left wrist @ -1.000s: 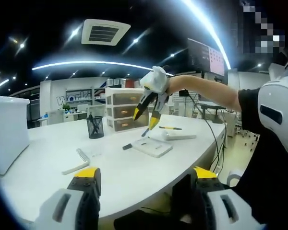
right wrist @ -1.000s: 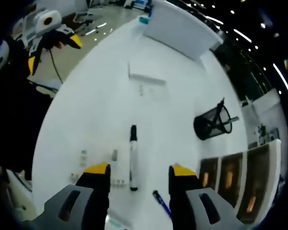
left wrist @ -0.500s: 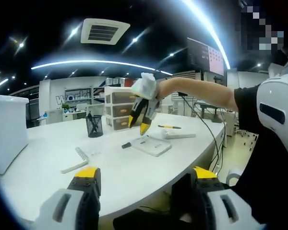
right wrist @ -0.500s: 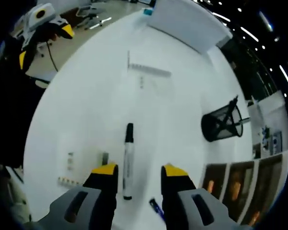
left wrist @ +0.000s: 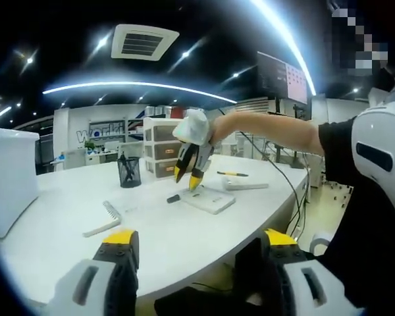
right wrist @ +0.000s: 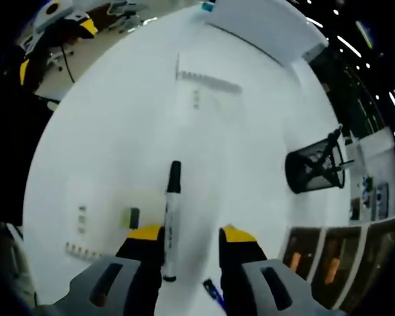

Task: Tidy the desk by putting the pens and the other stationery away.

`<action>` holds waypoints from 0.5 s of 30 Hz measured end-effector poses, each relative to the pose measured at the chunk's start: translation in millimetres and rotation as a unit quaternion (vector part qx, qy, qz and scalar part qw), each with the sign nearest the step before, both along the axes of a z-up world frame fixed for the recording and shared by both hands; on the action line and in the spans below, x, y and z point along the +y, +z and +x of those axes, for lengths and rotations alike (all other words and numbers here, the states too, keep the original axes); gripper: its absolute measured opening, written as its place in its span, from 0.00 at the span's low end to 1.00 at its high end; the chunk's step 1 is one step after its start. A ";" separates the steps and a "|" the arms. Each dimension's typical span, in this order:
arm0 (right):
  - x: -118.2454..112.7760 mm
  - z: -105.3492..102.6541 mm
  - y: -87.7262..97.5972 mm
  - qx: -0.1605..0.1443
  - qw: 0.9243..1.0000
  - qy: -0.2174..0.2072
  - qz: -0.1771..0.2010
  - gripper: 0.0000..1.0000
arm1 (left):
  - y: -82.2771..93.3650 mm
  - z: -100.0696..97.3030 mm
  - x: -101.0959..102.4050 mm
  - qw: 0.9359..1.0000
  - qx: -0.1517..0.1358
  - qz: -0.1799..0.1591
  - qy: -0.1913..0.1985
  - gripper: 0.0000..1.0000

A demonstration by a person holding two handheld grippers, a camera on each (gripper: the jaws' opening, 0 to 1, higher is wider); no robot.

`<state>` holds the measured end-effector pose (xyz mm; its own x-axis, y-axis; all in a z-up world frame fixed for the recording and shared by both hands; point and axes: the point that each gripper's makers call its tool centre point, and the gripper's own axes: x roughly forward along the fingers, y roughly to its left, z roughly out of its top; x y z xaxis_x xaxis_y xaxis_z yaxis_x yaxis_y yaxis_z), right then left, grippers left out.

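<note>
Two claws in play. My right claw (right wrist: pixel 187 232) has its jaws apart, yellow tips low over the white worktop (right wrist: pixel 118 131), with the black-capped white marker (right wrist: pixel 169 224) just inside the left tip, not clamped yet. Marker lies lengthwise along the jaws, cap pointing away from me. A blue pen (right wrist: pixel 212 292) sits just beside the right jaw base. My left claw (left wrist: pixel 194 237) is also spread wide, holding nothing, hanging at the near worktop edge.

Further out: mesh pen cup (right wrist: pixel 314 169) well off to the right with pens already in it, drawer unit (right wrist: pixel 329 260) beyond it, ruler (right wrist: pixel 207 82) far ahead.

Risks, my guess: marker sits off-centre toward the left tip, so closing could push it sideways or roll it rather than pinch it. Tips too low could scrape the worktop. The blue pen is close enough to get nudged.
</note>
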<state>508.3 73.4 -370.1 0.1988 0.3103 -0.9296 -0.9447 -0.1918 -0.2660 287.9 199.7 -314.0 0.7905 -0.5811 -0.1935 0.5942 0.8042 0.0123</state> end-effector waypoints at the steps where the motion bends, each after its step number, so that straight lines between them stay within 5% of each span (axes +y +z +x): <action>1: 0.5 2.0 0.2 -0.002 1.000 -0.002 0.001 0.30 | 0.1 0.1 0.2 1.000 0.000 0.000 0.000 0.75; 15: -0.9 5.6 -13.0 0.020 1.000 -0.005 -0.005 0.24 | -3.1 1.6 1.1 1.000 0.005 0.000 0.000 0.74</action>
<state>513.9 72.5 -383.1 0.1642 0.2984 -0.9402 -0.9567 -0.1841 -0.2255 289.5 200.8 -317.1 0.7888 -0.5807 -0.2012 0.5940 0.8044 0.0070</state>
